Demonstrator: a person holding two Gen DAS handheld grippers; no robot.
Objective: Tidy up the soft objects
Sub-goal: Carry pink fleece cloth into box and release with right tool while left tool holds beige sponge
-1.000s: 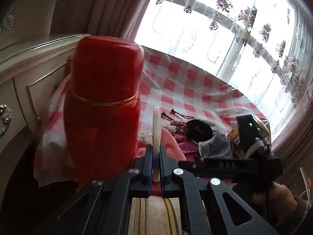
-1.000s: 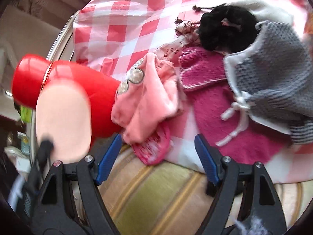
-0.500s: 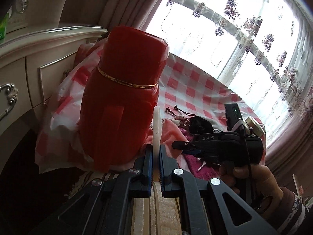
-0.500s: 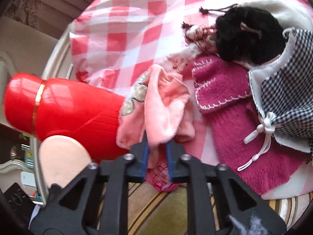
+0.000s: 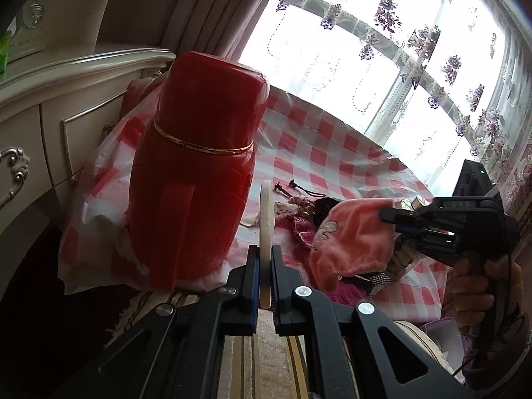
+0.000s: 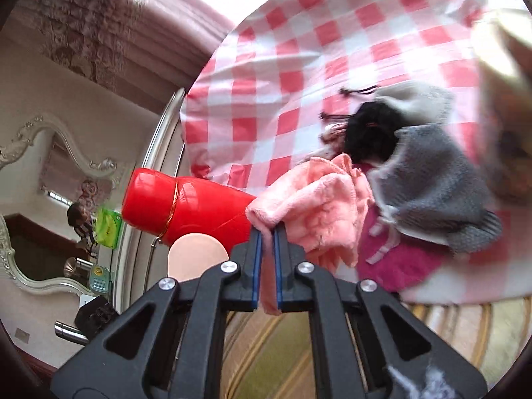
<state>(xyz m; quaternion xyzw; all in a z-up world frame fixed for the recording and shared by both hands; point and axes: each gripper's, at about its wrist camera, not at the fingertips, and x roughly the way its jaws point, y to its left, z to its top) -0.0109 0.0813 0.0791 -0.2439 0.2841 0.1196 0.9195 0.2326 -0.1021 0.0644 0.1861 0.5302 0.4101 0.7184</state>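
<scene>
Right tongs point(image 6: 266, 259) pinch the pink cloth point(image 6: 319, 206) beside the red container point(image 5: 196, 166); left tongs point(image 5: 264, 266) clamp a pale disc point(image 5: 266, 212).

The red flask point(image 5: 193, 179) is glossy, smooth plastic with a shiny gold band. The pink cloth point(image 6: 319, 206) looks fleecy and matt. The checked cover point(image 6: 286, 66) is thin, slightly shiny sheet; the grey garment point(image 6: 429, 179) is knitted.

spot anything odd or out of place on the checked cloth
Yes: a hard red container stands among the soft things. The clothes lie in a loose heap, grey knit over magenta knit, and the pink cloth hangs from the right gripper.
</scene>
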